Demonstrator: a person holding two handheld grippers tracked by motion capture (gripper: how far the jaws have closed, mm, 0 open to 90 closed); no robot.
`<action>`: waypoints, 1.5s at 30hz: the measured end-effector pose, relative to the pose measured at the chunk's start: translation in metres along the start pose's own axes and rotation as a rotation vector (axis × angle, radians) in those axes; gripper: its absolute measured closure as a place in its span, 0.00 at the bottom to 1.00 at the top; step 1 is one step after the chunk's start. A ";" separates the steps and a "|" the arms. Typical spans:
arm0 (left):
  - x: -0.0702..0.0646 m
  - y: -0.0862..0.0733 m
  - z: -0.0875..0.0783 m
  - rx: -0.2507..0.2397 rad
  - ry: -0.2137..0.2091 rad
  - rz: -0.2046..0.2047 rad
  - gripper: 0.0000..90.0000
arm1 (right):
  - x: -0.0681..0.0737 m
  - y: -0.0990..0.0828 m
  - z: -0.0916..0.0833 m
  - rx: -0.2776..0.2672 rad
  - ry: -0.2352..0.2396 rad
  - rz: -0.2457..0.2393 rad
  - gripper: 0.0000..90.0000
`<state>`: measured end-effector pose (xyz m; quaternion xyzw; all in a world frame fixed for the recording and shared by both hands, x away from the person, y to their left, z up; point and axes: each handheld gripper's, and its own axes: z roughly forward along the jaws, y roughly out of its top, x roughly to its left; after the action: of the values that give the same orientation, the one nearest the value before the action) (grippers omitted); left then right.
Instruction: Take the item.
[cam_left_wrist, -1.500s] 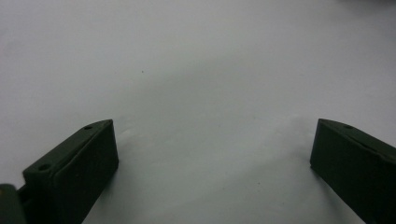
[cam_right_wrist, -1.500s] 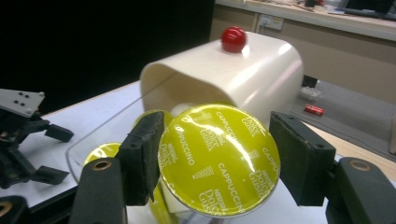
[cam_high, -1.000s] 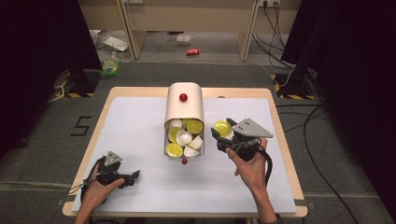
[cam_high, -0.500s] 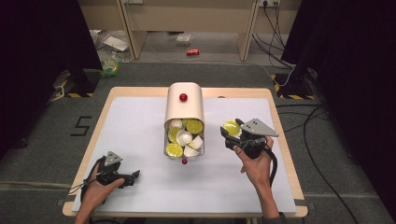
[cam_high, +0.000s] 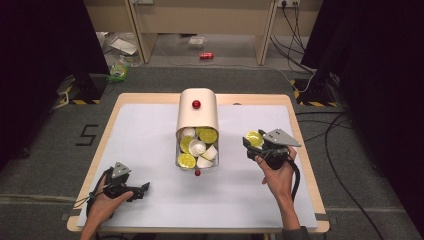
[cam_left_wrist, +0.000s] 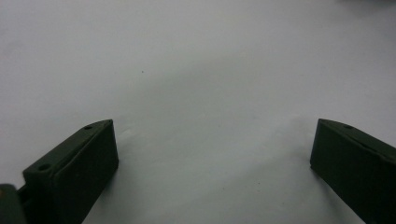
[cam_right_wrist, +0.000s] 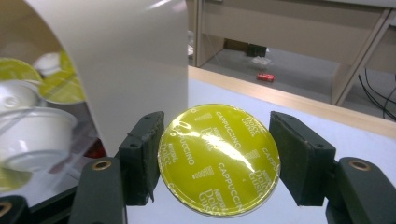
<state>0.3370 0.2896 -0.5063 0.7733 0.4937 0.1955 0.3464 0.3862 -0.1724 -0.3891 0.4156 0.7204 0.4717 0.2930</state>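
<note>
Right gripper (cam_high: 251, 142) pinches a yellow coffee capsule (cam_right_wrist: 219, 161) between its two black jaws. In the right gripper view one jaw presses on each side of the capsule, and its shiny foil lid faces the camera with the word "cappuccino" printed on it many times. In the high view the capsule (cam_high: 253, 138) shows as a small yellow disc at the front of that gripper, on the right part of the table (cam_high: 150, 102), just to the right of the box. A hand (cam_high: 277, 172) comes in from the bottom edge and holds this gripper, and a grey three-cornered plate sits on top of it. The beige box (cam_high: 197, 119) with a round top stands in the middle of the white table cover. It has a small red knob (cam_high: 196, 104) on top. Its open front part holds more capsules (cam_high: 197, 147), some yellow and some white, lying all mixed up. In the right gripper view the curved beige wall of the box (cam_right_wrist: 130, 60) stands just beside the pinched capsule. Left gripper (cam_high: 145, 187) rests on the near left part of the table, well apart from the box. Its jaws are spread wide over the bare white cover, with nothing between them.
</note>
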 end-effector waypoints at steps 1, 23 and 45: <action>0.000 0.000 0.000 0.000 0.000 0.000 0.00 | -0.002 -0.002 0.001 0.006 -0.005 0.006 0.43; 0.000 0.000 0.000 0.001 0.000 0.001 0.00 | -0.028 -0.032 0.014 0.067 -0.075 0.038 0.43; 0.000 0.000 0.000 0.001 0.001 0.002 0.00 | -0.038 -0.056 0.029 0.148 -0.111 0.031 0.42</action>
<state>0.3369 0.2896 -0.5062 0.7738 0.4933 0.1960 0.3457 0.4098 -0.2047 -0.4512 0.4724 0.7295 0.3979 0.2937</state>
